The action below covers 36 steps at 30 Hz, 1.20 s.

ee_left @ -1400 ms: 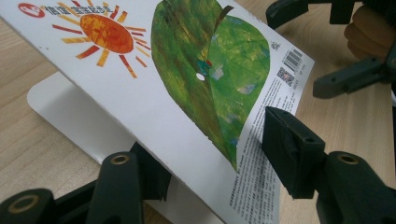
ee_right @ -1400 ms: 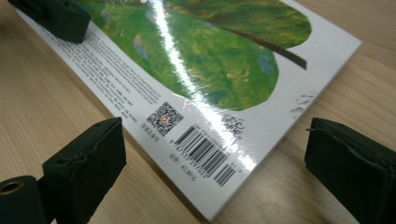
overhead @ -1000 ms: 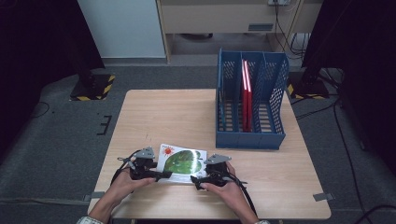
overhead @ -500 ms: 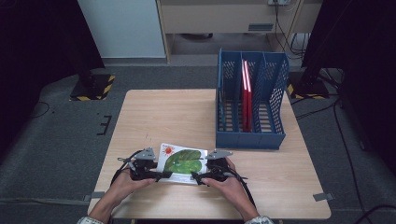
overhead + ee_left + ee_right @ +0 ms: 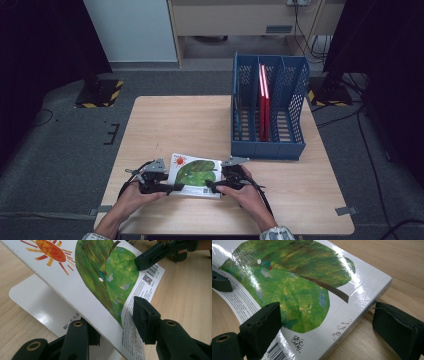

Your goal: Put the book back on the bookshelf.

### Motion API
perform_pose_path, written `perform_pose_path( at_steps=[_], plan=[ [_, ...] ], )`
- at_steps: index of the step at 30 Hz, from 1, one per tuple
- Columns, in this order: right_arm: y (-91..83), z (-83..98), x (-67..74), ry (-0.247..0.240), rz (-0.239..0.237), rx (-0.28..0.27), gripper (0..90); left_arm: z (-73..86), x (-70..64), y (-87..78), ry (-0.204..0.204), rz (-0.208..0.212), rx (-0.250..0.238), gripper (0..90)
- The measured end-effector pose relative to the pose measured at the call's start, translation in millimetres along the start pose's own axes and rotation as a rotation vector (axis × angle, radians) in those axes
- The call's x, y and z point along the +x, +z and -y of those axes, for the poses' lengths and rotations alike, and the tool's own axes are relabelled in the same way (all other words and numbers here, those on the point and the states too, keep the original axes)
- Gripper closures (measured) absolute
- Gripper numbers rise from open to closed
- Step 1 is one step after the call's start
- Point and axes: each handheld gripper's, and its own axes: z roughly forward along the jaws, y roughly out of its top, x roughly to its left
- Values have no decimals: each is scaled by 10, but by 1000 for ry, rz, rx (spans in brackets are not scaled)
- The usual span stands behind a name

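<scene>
1. A pale wooden counter [image 5: 200, 125] stands on grey carpet in a dim room, seen from above the person's side.
2. Nearest, at the front edge, lies a picture book [image 5: 196, 175] with a glossy white cover showing a green leaf and an orange sun.
3. The left gripper [image 5: 167, 188] has its fingers [image 5: 146, 320] pinched on the book's cover, one above and one beneath. The cover lifts clear of a white page below.
4. The right gripper [image 5: 214, 186] straddles the book's spine end. Its fingers [image 5: 262, 326] stand open, one over the cover and one beside the spine, neither pressing.
5. The book looks light and thin. The cover seems stiff but bendable, and its shine suggests a slippery surface.
6. A hold on the cover alone would likely let the pages fall open. The thick spine edge looks the firmer place to grip.
7. Farther back on the right stands a blue mesh file rack [image 5: 268, 146] holding a red book [image 5: 264, 102] upright.
</scene>
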Motion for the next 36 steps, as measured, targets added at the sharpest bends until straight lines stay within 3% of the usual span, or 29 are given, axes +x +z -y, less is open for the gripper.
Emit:
perform_pose_path(
  at_steps=[9, 15, 20, 31, 36],
  plan=[
    [7, -28, -51, 24, -12, 0, 87, -2, -3, 10, 35, 6, -24, 587],
    [22, -63, -35, 27, -65, 17, 120, 22, 0, 4, 4, -4, -6, 599],
    [-3, -72, -28, 2, -47, 8, 136, 33, 39, 15, -38, 3, -22, 591],
    [-99, -163, -29, -43, 19, -51, 218, -3, 40, 33, -49, -40, -59, 599],
    [-128, -211, -15, -57, 42, -52, 237, 2, 53, 30, -51, -46, -70, 602]
  ],
)
